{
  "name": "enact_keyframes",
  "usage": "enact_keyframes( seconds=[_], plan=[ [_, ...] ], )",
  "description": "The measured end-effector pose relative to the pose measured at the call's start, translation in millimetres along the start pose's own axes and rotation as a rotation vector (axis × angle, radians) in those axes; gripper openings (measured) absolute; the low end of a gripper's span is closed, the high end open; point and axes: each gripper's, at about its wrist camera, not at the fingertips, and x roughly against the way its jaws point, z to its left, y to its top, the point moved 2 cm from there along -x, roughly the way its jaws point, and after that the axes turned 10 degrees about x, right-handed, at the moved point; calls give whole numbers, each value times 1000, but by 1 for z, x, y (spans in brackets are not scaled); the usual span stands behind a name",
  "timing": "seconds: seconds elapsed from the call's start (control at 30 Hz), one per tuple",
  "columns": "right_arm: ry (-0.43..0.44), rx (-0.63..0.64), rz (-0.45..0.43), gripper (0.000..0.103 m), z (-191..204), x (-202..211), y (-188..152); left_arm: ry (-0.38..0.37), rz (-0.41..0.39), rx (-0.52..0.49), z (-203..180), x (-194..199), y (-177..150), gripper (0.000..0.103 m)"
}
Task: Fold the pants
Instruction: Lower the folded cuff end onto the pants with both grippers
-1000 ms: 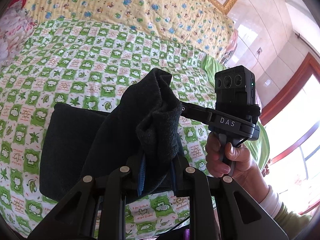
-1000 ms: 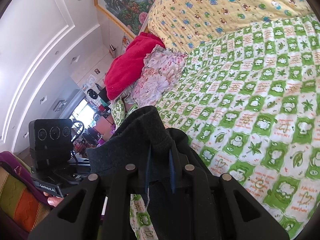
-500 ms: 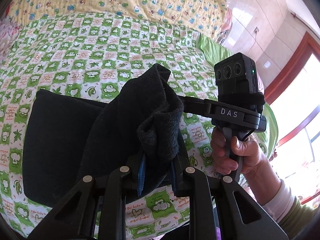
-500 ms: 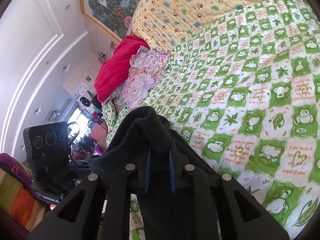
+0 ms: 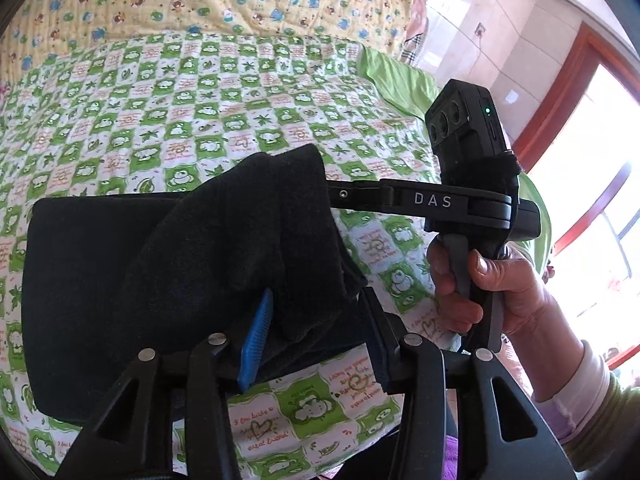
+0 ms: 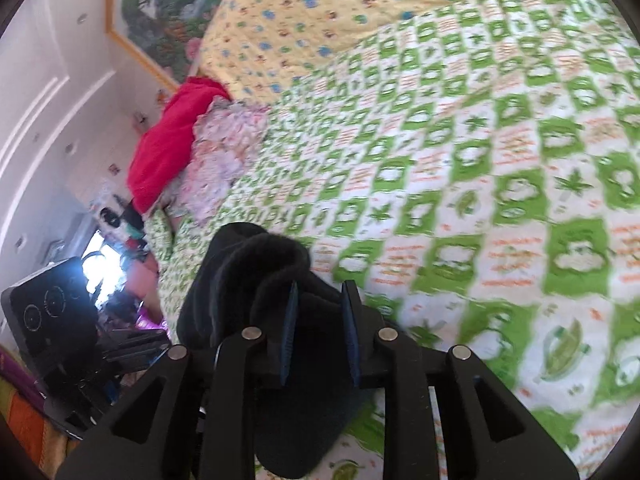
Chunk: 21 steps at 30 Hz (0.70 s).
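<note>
The left gripper (image 5: 316,332) has its jaws spread wide, dark cloth draped loosely between the blue pads. The right gripper (image 6: 318,336) stands parted too, its handle gripped by the person's right hand (image 5: 480,284).

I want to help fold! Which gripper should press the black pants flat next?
Probably the left gripper: its jaws stand open over the black pants spread ahead. The right gripper has cloth bunched between its pads.
</note>
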Motion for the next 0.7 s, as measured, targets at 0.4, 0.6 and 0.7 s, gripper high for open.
enact_keyframes(
  seconds=[0.4,0.6,0.7],
  plan=[
    [-103,-43,-91,52,22,36,-6,-35,-47,15,10,28,-4,55],
    [-210,-47,-99,61,44,33,-5,-17,-86,64,29,45,-4,58],
    [-268,-56,-107,65,53,34,-4,-1,-104,87,40,53,-4,58]
  ],
)
